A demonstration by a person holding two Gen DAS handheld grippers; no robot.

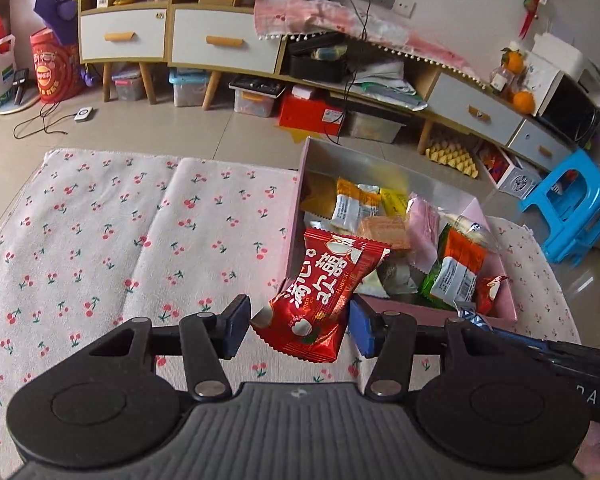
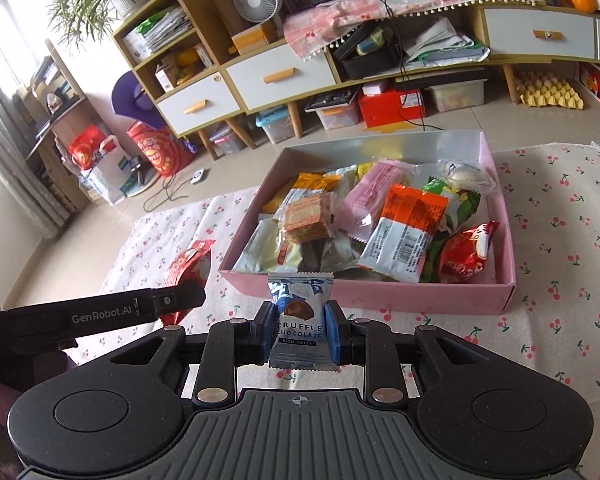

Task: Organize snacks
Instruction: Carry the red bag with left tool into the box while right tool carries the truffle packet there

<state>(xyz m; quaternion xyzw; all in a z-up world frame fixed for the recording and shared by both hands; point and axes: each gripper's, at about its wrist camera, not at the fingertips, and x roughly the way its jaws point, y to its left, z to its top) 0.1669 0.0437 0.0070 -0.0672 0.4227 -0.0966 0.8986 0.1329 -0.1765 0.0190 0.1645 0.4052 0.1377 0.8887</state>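
The left gripper (image 1: 298, 326) is clamped on a red packet (image 1: 320, 292), whose lower half sits between the two pads while its top sticks up past the fingertips and leans toward the right one. Ahead of the right finger, just beyond its tip, lies the pink box (image 1: 428, 312), filled with mixed snack packets; ahead of the left finger is only the cherry-print cloth (image 1: 120, 232). The right gripper (image 2: 301, 336) is closed tight on a truffle chocolate packet (image 2: 300, 320), held upright between the pads with its top edge rising above the fingertips. Straight ahead of those fingers stands the near wall of the box (image 2: 380, 294), close beyond the packet. Off to the left of the left finger, the other gripper reaches in with its red packet (image 2: 188, 270).
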